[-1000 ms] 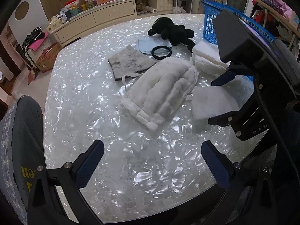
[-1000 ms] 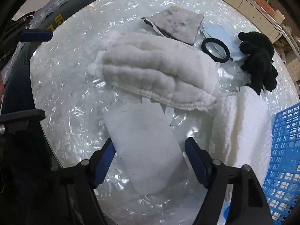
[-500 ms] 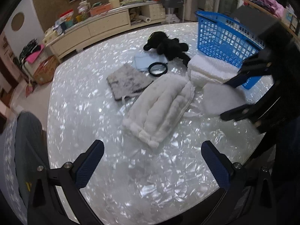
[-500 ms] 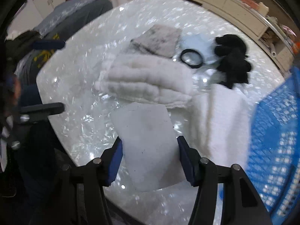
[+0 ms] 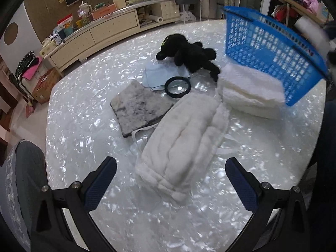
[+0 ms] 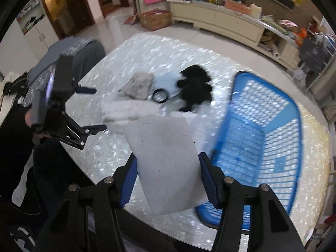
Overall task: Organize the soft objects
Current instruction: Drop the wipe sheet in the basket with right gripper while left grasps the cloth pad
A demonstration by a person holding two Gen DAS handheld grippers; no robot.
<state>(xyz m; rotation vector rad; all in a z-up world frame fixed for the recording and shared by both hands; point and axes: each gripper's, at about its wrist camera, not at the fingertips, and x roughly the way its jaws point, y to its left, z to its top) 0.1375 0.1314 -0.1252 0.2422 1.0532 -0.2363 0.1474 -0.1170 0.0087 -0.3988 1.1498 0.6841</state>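
My right gripper (image 6: pixel 168 176) is shut on a flat white pad (image 6: pixel 166 157) and holds it in the air above the table, just left of the blue basket (image 6: pixel 271 138). My left gripper (image 5: pixel 171 180) is open and empty, low over the near end of a fluffy white quilted cloth (image 5: pixel 184 138). A folded white towel (image 5: pixel 250 90) lies against the blue basket (image 5: pixel 268 48). A grey marbled pad (image 5: pixel 138 111), a light blue cloth (image 5: pixel 159 73) and a black plush toy (image 5: pixel 189 52) lie behind.
A black-rimmed magnifying glass (image 5: pixel 178 84) lies between the grey pad and the plush. The round pearly table (image 5: pixel 84 113) ends near both grippers. A grey chair back (image 5: pixel 23 180) stands at the left. A long sideboard (image 5: pixel 100 29) is behind.
My right gripper has closed on the white pad, lifted it off the table and swung it up and right toward the basket. My left gripper has stayed open and moved nearer the quilted cloth.
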